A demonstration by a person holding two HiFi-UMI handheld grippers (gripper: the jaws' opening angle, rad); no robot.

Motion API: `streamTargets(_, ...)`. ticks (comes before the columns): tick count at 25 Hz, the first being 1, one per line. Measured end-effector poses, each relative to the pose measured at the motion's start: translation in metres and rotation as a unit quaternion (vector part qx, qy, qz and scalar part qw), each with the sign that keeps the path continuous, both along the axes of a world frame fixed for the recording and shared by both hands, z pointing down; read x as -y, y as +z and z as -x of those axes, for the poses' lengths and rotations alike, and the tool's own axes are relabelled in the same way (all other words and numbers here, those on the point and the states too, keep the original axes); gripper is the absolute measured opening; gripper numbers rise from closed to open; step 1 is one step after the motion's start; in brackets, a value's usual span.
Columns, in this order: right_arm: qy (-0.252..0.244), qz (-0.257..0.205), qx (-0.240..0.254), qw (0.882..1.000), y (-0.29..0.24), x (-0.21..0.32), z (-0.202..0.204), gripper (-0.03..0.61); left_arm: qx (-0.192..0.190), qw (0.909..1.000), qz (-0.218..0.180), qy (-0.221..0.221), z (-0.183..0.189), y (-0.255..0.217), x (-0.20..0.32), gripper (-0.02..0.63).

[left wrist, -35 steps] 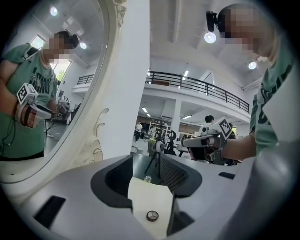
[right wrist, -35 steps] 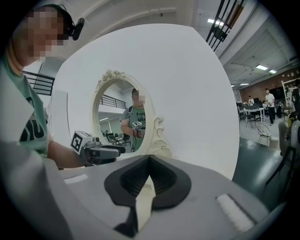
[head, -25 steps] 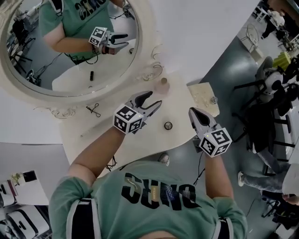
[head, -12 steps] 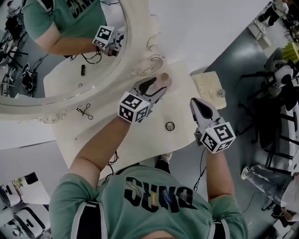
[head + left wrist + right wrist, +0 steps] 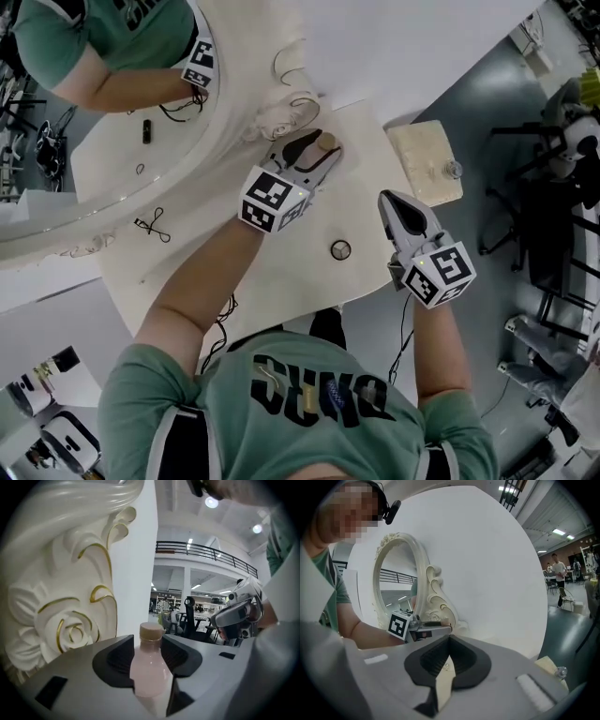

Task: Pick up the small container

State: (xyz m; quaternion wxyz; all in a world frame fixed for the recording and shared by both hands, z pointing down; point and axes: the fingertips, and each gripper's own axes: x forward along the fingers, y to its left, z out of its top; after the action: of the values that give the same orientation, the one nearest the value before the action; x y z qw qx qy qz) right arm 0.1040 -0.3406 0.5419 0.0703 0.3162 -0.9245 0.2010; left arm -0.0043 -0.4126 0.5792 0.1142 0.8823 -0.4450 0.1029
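Note:
A small pink bottle with a tan cap stands at the far end of the cream table, close to the ornate mirror frame. My left gripper reaches around it. In the left gripper view the bottle stands upright between the jaws of the left gripper, which are closing on it; I see no firm squeeze. My right gripper hovers at the table's right edge with its jaws together and nothing in them. In its own view the right gripper points toward the mirror.
A small dark round ring lies on the table between the two grippers. A black wire clip lies near the mirror at left. A beige block with a small knob sits just off the table's right end. Grey floor lies beyond the edges.
My left gripper has moved forward until the bottle stands between its jaws. The view has shifted and the mirror sits further up and left. The right gripper has stayed put.

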Motion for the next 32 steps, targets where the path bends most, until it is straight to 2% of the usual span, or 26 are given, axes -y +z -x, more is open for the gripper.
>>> streamTargets(2, 0.001, 0.005, 0.004, 1.0, 0.005, -0.002, -0.002, 0.009, 0.018, 0.9996, -0.023, 0.008, -0.007, -0.005, 0.002, 0.146)
streamTargets(3, 0.001, 0.008, 0.005, 1.0, 0.008, -0.003, -0.003, 0.009, 0.02, 0.9994, -0.026, 0.011, -0.01, -0.007, 0.002, 0.142)
streamTargets(10, 0.007, 0.01, 0.005, 1.0, 0.011, -0.015, -0.01, 0.009, 0.02, 0.9987, -0.034, 0.032, -0.026, -0.021, -0.018, 0.14)
streamTargets(20, 0.015, -0.025, 0.002, 1.0, -0.036, -0.032, -0.013, 0.009, 0.002, 0.9979, -0.043, 0.049, -0.023, -0.071, -0.048, 0.14)
streamTargets(32, 0.029, -0.063, 0.002, 0.998, -0.075, -0.021, -0.03, 0.009, -0.01, 0.9966, -0.06, 0.055, -0.031, -0.122, -0.045, 0.14)
